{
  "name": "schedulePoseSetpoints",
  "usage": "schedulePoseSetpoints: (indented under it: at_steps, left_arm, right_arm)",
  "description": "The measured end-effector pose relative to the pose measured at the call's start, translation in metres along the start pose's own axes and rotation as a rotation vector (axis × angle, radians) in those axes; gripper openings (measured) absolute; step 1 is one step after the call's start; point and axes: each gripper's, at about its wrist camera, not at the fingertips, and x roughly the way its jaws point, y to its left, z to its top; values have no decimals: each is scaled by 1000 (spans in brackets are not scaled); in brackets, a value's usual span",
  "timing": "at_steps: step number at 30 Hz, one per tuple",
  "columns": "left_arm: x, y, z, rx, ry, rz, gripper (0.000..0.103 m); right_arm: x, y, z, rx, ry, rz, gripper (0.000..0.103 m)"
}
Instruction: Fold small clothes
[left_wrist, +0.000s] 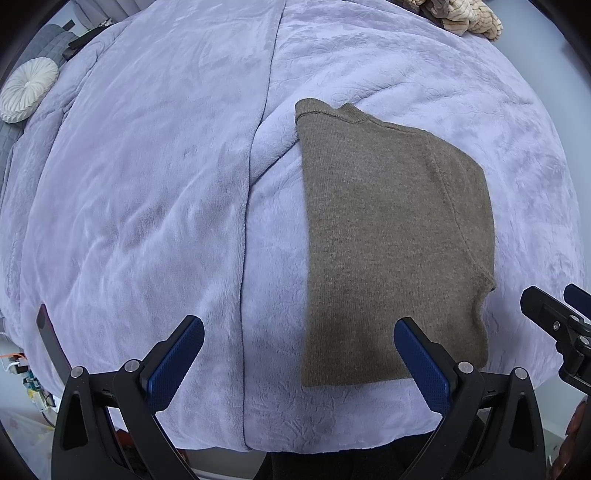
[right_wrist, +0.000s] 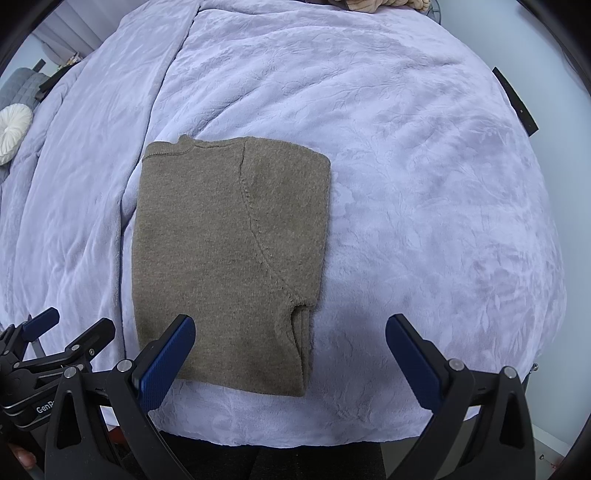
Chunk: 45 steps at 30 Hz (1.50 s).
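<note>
While the brown knit sweater (left_wrist: 395, 236) lies flat on the bed's lilac blanket (left_wrist: 147, 184) as a long panel with its sleeves tucked in, the left gripper (left_wrist: 299, 363) hangs above the near edge with its fingers (left_wrist: 175, 363) spread wide and nothing between them. Seen from the left wrist, the hem sits just ahead of the right-hand finger and partly behind it, while the left-hand finger is over bare blanket, well off the cloth. A seam in the blanket runs forward between the two fingers. The other tool shows at the far right of this view.

From the right wrist, the right gripper (right_wrist: 290, 360) is likewise fully spread and empty. Its left-hand finger (right_wrist: 168, 360) overlaps the sweater's (right_wrist: 229, 251) near left corner; the right-hand finger is over blanket, apart from the cloth. The stacked sleeve edges lie between the fingers, closer to the left one.

The step in hand looks like the last fold, hem up to collar. To do it well, each tool should shift inward so that one near corner sits between its fingers, close on every layer at that corner, and lift both corners level. Carry them forward to meet the neckline squarely; a loose layer or uneven lift would likely skew the fold.
</note>
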Motion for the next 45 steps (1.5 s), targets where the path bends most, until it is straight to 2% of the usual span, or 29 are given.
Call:
schedulePoseSetpoints:
  at_steps: [34,45]
  left_arm:
    - [1,12,0,-30,-13,-4,103]
    - [-2,12,0,-12,-29,-32,103]
  right_arm:
    - [-2,4,-3,1,-2,0,103]
    - [-1,7,-5,7,-4,-1,103]
